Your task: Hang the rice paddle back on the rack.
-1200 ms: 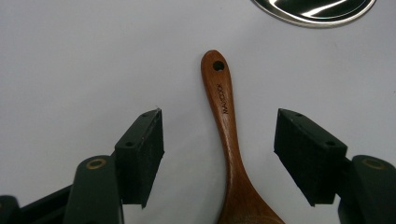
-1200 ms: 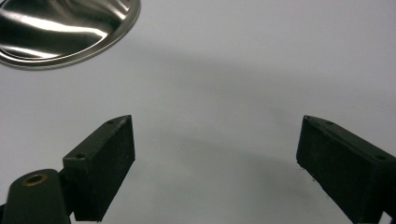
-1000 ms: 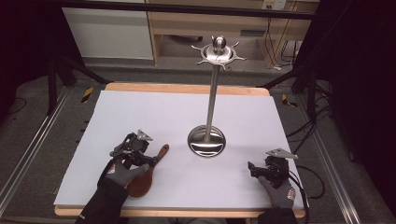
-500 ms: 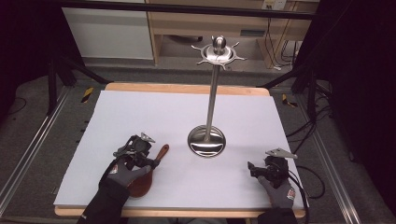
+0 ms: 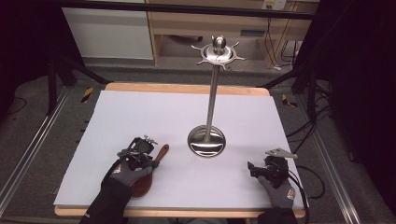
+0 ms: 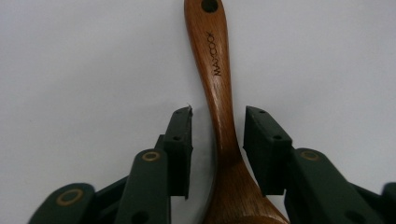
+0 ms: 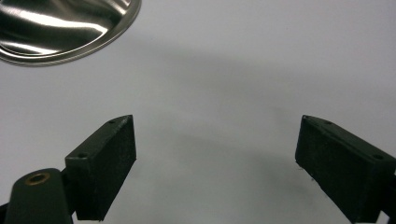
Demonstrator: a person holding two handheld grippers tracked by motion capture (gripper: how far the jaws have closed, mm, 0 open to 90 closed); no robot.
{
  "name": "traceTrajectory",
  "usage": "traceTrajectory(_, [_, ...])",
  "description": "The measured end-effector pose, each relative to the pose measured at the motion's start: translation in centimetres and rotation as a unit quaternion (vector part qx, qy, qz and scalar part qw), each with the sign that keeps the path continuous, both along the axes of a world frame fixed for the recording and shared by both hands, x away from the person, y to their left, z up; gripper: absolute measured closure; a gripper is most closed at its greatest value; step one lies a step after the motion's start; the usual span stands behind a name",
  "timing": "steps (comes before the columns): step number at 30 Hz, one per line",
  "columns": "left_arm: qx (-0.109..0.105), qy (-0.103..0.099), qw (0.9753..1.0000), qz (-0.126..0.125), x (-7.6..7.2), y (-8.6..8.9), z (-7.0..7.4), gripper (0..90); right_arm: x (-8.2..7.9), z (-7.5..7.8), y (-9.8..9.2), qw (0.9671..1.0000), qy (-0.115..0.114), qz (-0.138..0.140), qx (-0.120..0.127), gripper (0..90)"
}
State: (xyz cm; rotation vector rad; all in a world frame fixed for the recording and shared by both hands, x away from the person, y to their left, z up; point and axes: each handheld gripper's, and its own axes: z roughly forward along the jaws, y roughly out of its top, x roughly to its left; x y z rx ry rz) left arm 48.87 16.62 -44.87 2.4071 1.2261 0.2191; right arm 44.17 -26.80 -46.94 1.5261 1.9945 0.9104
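Left gripper view: left gripper [image 6: 217, 133] jaws straddle wooden spoon [image 6: 219, 93] handle, slightly apart; right gripper [image 7: 215, 154] wide open, empty.

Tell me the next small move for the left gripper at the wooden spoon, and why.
Probably shut the left gripper on the wooden spoon: its jaws stand open on either side of the spoon's neck, with small gaps both sides, while the spoon lies flat on the white table.

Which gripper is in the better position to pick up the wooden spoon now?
Left. The left gripper already has its open jaws on either side of the wooden spoon handle. The right gripper is open over bare table, far from the spoon.
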Motion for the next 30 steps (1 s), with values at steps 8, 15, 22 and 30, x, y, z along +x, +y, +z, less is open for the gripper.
traceTrajectory(8, [0.009,0.010,0.9999,0.009,0.2,-0.2,-0.3,70.1,0.0,0.0,0.0,1.0000,0.002,0.002,0.001,12.7])
traceTrajectory(15, [0.014,0.019,0.9996,0.011,0.5,-0.3,-0.2,72.4,0.1,0.0,0.0,1.0000,0.002,0.004,-0.002,12.7])
traceTrajectory(22, [0.030,0.035,0.9989,0.010,1.0,-0.6,-0.1,73.6,0.1,0.0,0.0,1.0000,-0.001,0.004,-0.003,12.7])
traceTrajectory(30, [0.024,0.042,0.9988,0.006,1.3,-0.3,0.0,78.0,0.1,0.0,0.0,1.0000,0.002,0.002,0.000,12.7])
